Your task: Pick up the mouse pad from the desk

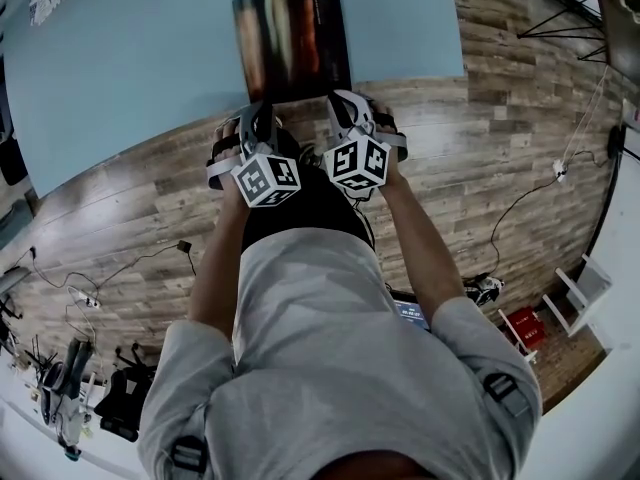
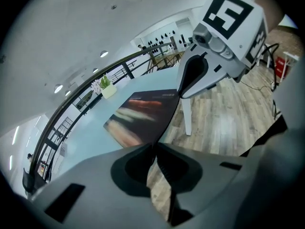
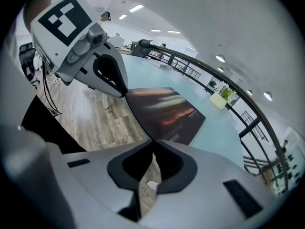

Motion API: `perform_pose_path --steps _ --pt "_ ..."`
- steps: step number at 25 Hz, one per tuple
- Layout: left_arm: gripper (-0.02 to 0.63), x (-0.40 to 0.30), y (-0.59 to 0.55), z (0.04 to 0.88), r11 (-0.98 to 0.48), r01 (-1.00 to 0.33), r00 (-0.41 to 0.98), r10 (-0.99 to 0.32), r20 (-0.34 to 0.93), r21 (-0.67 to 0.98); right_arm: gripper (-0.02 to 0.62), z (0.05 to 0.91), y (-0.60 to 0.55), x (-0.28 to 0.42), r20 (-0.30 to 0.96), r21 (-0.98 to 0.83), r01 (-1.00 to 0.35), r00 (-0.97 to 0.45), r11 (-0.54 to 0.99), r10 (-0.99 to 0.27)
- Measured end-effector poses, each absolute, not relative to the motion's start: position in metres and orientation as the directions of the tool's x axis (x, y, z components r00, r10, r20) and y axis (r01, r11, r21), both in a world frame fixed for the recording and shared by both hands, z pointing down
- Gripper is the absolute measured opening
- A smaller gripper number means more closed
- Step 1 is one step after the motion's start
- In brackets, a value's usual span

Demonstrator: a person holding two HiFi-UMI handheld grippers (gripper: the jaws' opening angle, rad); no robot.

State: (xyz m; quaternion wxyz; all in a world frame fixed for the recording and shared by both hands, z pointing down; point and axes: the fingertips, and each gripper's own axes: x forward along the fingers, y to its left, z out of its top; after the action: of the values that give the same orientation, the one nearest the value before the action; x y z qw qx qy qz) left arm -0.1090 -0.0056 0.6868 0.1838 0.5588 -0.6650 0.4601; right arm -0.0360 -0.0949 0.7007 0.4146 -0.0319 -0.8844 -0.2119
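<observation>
A dark mouse pad [image 1: 290, 43] with a blurred orange print lies on the light blue desk [image 1: 130, 58], its near edge at the desk's front rim. My left gripper [image 1: 262, 110] is at the pad's near left corner and my right gripper [image 1: 343, 102] at its near right corner. In the left gripper view the jaws [image 2: 153, 147] are pinched together on the edge of the mouse pad [image 2: 143, 116]. The right gripper view shows the same: the jaws [image 3: 153, 143] are shut on the mouse pad [image 3: 167, 111] at its near corner. Each gripper view also shows the other gripper beside it on the same edge.
Wood-plank floor [image 1: 480, 138] lies below the desk's front edge, with cables [image 1: 520, 203] and a red box [image 1: 525, 328] on it. A white desk leg [image 2: 187, 118] stands under the rim. A small potted plant [image 3: 221, 97] sits at the desk's far side by a dark railing [image 3: 228, 78].
</observation>
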Motion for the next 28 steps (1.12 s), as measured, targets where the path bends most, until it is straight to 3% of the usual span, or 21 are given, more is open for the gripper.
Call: perform_pose_path --steps 8,20,28 --pt "0.032 -0.112 -0.004 0.690 0.024 -0.982 -0.168 -0.570 0.804 -0.188 0.021 0.694 -0.097 -0.040 0.779 0.189 0.154 -0.625 0.970 -0.052" --pt "0.029 -0.122 -0.010 0.673 0.123 -0.987 0.015 -0.579 0.816 0.106 0.018 0.667 -0.105 -0.051 0.795 0.106 0.101 -0.606 0.989 -0.024" --pt "0.026 -0.130 -0.015 0.659 0.084 -0.985 0.076 -0.568 0.819 0.150 0.017 0.649 -0.110 -0.060 0.805 0.075 0.076 -0.593 0.994 -0.015"
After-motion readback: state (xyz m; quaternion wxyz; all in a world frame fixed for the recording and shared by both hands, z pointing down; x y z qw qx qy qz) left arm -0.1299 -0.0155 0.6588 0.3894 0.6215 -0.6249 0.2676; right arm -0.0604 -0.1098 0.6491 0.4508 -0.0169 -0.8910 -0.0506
